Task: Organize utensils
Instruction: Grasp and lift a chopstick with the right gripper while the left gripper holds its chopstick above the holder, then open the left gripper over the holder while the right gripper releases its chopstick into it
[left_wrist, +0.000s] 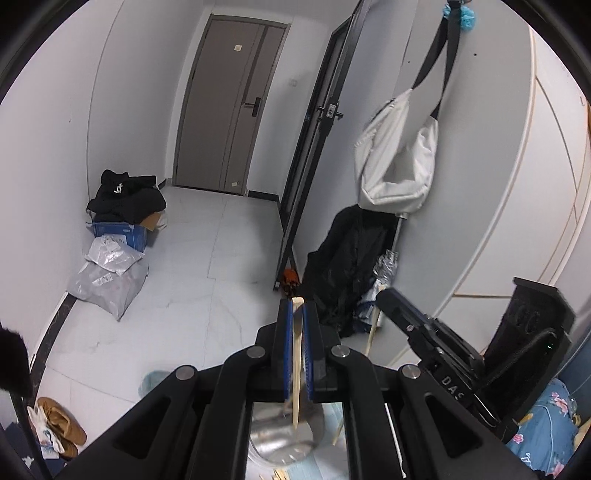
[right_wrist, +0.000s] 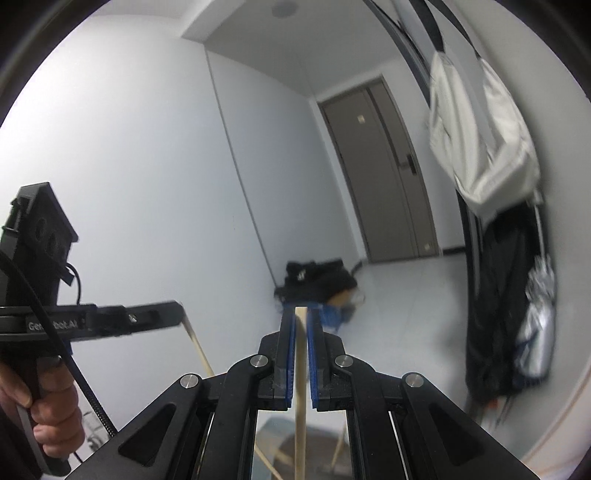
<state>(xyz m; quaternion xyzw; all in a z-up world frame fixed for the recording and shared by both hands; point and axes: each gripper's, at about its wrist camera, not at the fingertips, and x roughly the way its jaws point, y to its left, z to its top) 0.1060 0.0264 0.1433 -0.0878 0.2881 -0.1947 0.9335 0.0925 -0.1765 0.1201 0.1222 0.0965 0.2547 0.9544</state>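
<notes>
While both black grippers are hanging above pale glossy floor tiles (left_wrist: 207, 258), the left gripper (left_wrist: 298, 306) is pinching one flat, tapered wooden chopstick (left_wrist: 296, 365) between ribbed blue pads; the right gripper (right_wrist: 301, 314) is clamping another slender chopstick (right_wrist: 300, 387).

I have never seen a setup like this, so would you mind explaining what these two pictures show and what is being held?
A person holds two hand-held grippers, each with a fisheye camera looking along its fingers. The left camera shows the left gripper shut on a wooden chopstick; the right gripper appears beside it. The right camera shows the right gripper shut on another chopstick, plus the person's hand on the left tool. Below lie a blurred shiny bowl and loose sticks. Behind is a hallway.
</notes>
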